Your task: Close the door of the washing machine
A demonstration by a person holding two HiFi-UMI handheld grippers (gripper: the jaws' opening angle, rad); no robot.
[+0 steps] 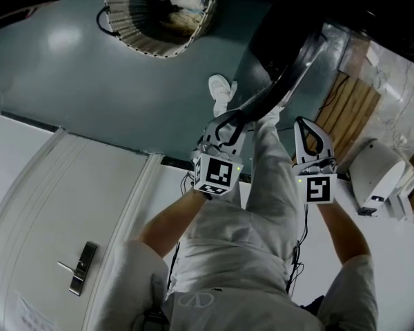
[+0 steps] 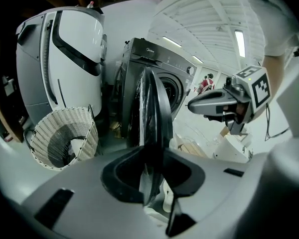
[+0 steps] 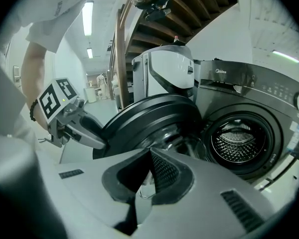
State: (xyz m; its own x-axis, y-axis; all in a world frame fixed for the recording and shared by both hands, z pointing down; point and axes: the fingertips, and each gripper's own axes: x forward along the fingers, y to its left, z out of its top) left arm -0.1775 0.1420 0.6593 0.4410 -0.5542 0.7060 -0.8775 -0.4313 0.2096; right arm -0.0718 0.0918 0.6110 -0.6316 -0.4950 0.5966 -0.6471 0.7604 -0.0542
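The dark grey washing machine [image 3: 249,108] fills the right half of the right gripper view, and its round drum [image 3: 239,141] is seen open and, as far as can be made out, empty. The door [image 3: 149,118] is swung well out from the opening. It lies at the centre of that view, left of the drum, and is seen edge-on down the middle of the left gripper view. A woven laundry basket [image 2: 65,138] is seen at the lower left there, apart from the door's path.

The left tool [image 2: 149,168] is clamped on the door's rim [image 2: 150,133], which runs straight between its jaws. The right tool [image 3: 148,156] is pressed together with nothing in it and is held just beside the door, at the right of the head view.

The step in hand is judged to be the swing of the door toward the opening. It would be done well if the rim were led round the hinge's arc rather than pushed in a straight line, so that the clamp is not twisted off. The grip should not be loosened until the door is nearly flush. The closed right tool could then be laid flat on the door's face for the last press, until the latch is felt to catch. Both tools should be held clear of the narrowing gap.
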